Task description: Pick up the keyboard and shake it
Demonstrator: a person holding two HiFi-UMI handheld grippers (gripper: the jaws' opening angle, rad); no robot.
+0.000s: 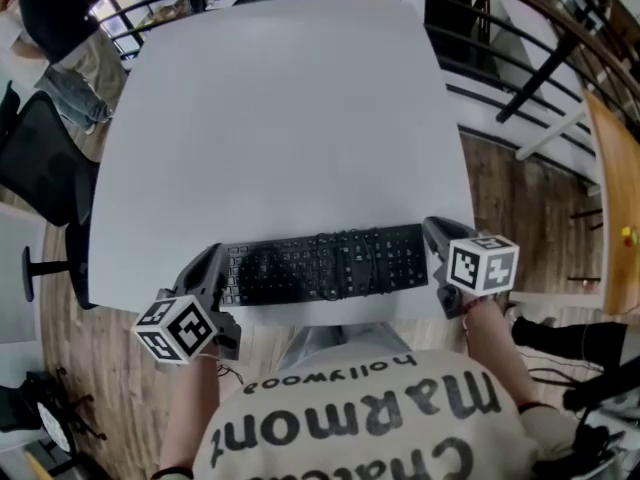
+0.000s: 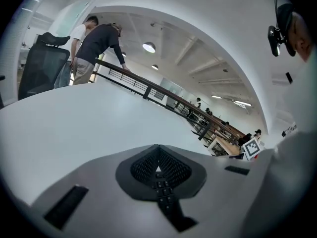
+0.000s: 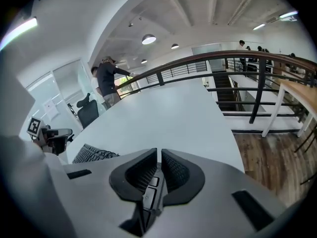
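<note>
**STEP IN HAND: 2-POINT GRIP SET ON KEYBOARD, SHAKE PENDING**

The keyboard [image 1: 325, 266] lies lengthwise between the 2 tongs, along the near edge of the table [image 1: 270, 118]. The left tongs [image 1: 208, 271] sit at its left end and the right tongs [image 1: 436, 240] at its right end.

In the left gripper view, the left tongs [image 2: 158, 155] are pressed together, with a strip of keys [image 2: 163, 192] showing in the slot between the pads. In the right gripper view, the right tongs [image 3: 159, 157] are likewise closed, with key caps in the narrow gap and the rest of the keyboard [image 3: 94, 153] running off to their left. Both tongs therefore read as pinching the keyboard, 1 at each end.

Whether the keyboard rests on the table or is already raised off it cannot be told from these views.

Judged status: the grasp is complete, and the lift and shake remain.

Next move requirements:
1. Keep both tongs clamped. A slip at either end would drop that end.
2. Raise both ends together so that the keyboard stays level and clears the table edge.
3. Shake with both tongs in step, so that the board is not twisted.
</note>
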